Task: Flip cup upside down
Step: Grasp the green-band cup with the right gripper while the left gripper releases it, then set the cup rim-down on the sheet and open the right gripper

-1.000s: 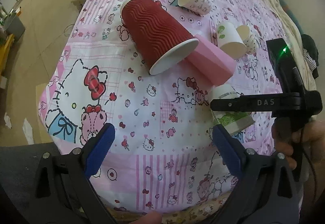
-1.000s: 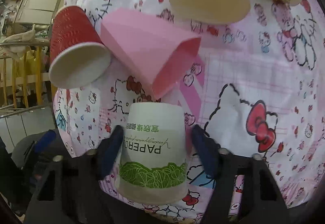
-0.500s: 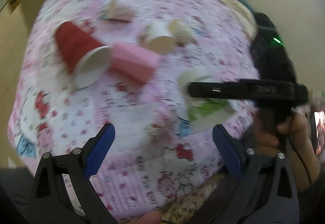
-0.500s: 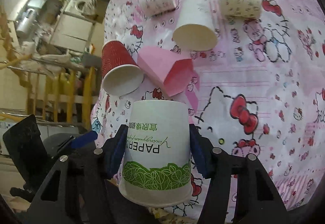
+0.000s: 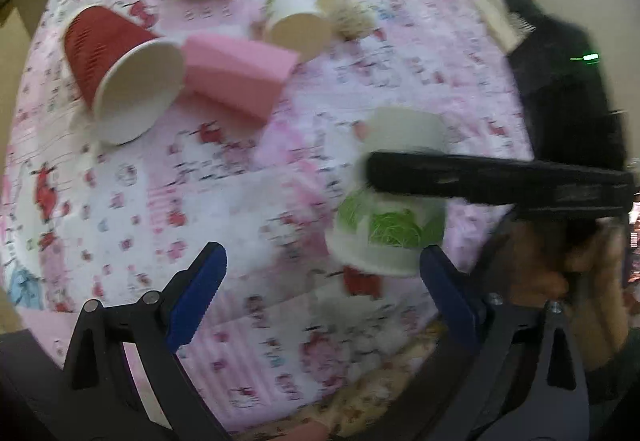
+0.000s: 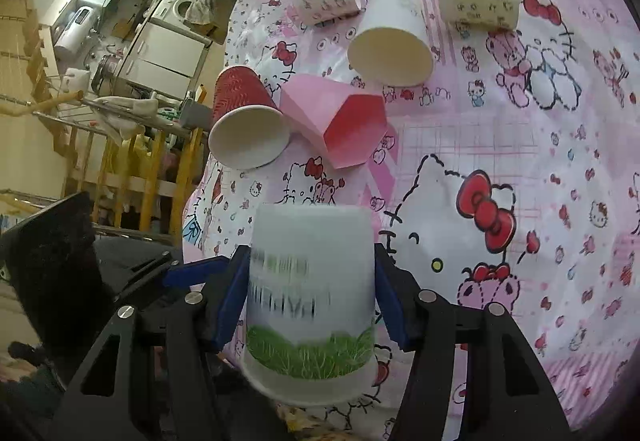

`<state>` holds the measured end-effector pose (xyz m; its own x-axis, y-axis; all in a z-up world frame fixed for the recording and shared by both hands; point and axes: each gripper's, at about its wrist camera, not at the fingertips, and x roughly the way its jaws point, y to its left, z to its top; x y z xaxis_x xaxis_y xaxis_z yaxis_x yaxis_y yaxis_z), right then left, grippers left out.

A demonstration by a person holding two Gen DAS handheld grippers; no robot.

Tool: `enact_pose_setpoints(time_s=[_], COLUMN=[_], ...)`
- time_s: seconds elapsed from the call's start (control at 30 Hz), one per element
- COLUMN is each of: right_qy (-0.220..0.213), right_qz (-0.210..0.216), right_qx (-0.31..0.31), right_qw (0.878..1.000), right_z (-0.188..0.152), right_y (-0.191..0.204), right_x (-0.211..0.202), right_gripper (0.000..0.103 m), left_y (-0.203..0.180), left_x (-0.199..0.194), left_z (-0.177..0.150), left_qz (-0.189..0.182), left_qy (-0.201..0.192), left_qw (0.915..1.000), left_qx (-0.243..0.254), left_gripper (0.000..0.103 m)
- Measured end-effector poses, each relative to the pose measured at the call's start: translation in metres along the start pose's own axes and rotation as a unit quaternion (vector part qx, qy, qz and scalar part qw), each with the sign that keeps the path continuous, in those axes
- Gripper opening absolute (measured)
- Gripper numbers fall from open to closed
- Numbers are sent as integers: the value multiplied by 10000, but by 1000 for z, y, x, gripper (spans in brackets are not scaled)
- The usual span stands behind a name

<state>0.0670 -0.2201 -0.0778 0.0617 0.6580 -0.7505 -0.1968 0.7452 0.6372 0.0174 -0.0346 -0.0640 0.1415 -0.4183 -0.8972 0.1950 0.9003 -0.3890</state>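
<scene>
A pink Hello Kitty tablecloth (image 6: 520, 145) fills the scene; far left beyond it stand white appliances (image 6: 168, 45) and a yellow rack (image 6: 176, 165). The right gripper (image 6: 310, 303) pinches the green-printed paper cup (image 6: 310, 293) at the near edge, base pointing away. The left gripper (image 5: 322, 293) hangs wide apart, holding nothing. A red ribbed cup (image 6: 244, 121) lies far left.

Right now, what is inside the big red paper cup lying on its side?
The ribbed red paper cup shows only a plain white inside near its mouth. Its bottom is too deep to see, so something small there cannot be ruled out.
</scene>
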Motion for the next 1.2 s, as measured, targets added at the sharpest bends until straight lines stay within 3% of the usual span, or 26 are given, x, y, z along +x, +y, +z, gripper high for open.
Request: enact_pose_setpoints(time_s=[0.13, 0.3, 0.47, 0.53, 0.67, 0.87, 1.13, 1.2], right_qy=[-41, -180, -357, -319, -144, 89, -134, -214], right_qz=[-99, -446, -1440, -1585, -1758, -2131, -2766, -2929], right_qx=[-335, -648, -1105, -1241, -1515, -1898, -2491, -2762], right_qw=[9994, 9967, 9827, 9790, 9726, 9584, 9281, 9151], right_z=[-2, 0, 13, 18, 22, 23, 37, 38], right_y=[12, 23, 32, 36, 44, 53, 60, 63], right_x=[-9, -15, -22, -19, 10, 64, 88, 93], right_gripper=[61, 60, 60, 60, 60, 60, 60, 60], left_y=[9, 14, 37, 47, 62, 69, 72, 73], left_x=[1, -12, -37, -44, -47, -49, -51, -51], left_z=[-2, -4, -13, -17, -20, -21, -18, -18], left_qz=[-16, 113, 872, 1000, 952, 908, 810, 793], left_qy=[85, -102, -526, -657, -720, -774, -780, -772], left_qw=[9998, 9997, 9934, 9901, 9868, 9855, 9850, 9849], left_qx=[-167, -208, -523, -731, -1096, -1209, -1310, -1334], left_gripper=[96, 95, 95, 95, 95, 95, 95, 95])
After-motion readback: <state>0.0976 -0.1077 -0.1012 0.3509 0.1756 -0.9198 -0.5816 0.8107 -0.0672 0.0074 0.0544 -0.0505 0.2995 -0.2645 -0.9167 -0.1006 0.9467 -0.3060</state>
